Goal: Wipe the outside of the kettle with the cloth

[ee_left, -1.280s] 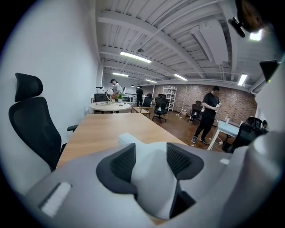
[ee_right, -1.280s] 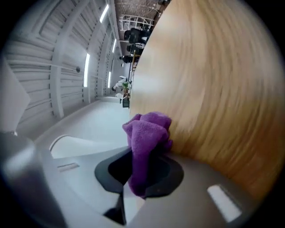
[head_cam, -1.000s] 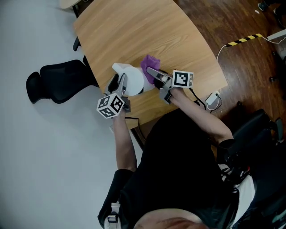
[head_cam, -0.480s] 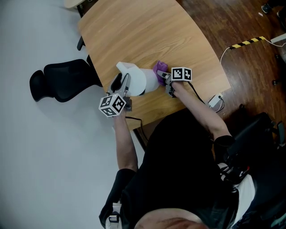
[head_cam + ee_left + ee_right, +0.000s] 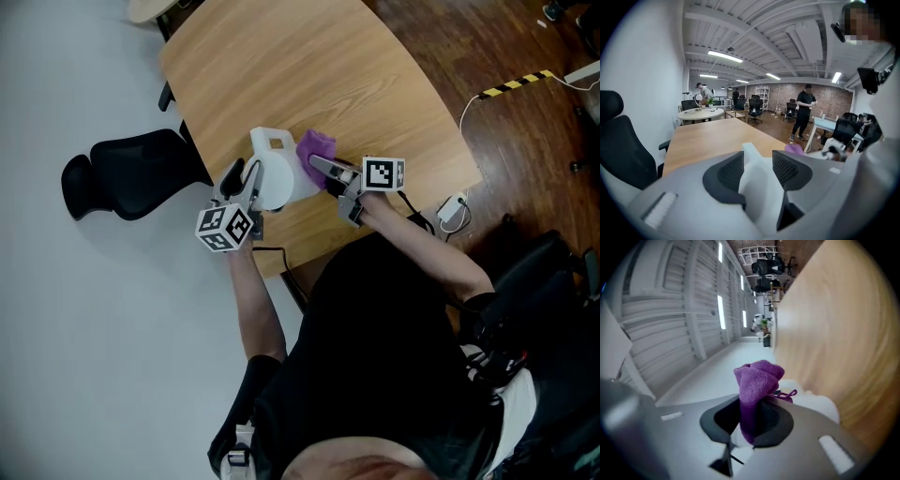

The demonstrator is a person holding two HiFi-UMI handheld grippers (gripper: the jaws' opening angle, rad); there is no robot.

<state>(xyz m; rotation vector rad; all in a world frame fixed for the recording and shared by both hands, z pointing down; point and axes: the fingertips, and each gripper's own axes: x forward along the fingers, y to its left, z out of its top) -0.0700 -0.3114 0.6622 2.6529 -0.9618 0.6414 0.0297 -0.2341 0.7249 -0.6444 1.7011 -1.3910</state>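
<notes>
Wooden table (image 5: 309,66), black chair (image 5: 131,173) beside; pale floor (image 5: 75,328) left, wood floor (image 5: 506,47) right.

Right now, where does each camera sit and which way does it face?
Head view: on the person's head, facing steeply down at table, kettle, cloth; arms, torso, left gripper, right gripper show.
Left gripper view: on that gripper, facing across the table; jaws just tightened on the kettle.
Right gripper view: on that gripper, facing along the table; jaws pinch the cloth.
Shared: every view shows table and cloth.
</notes>
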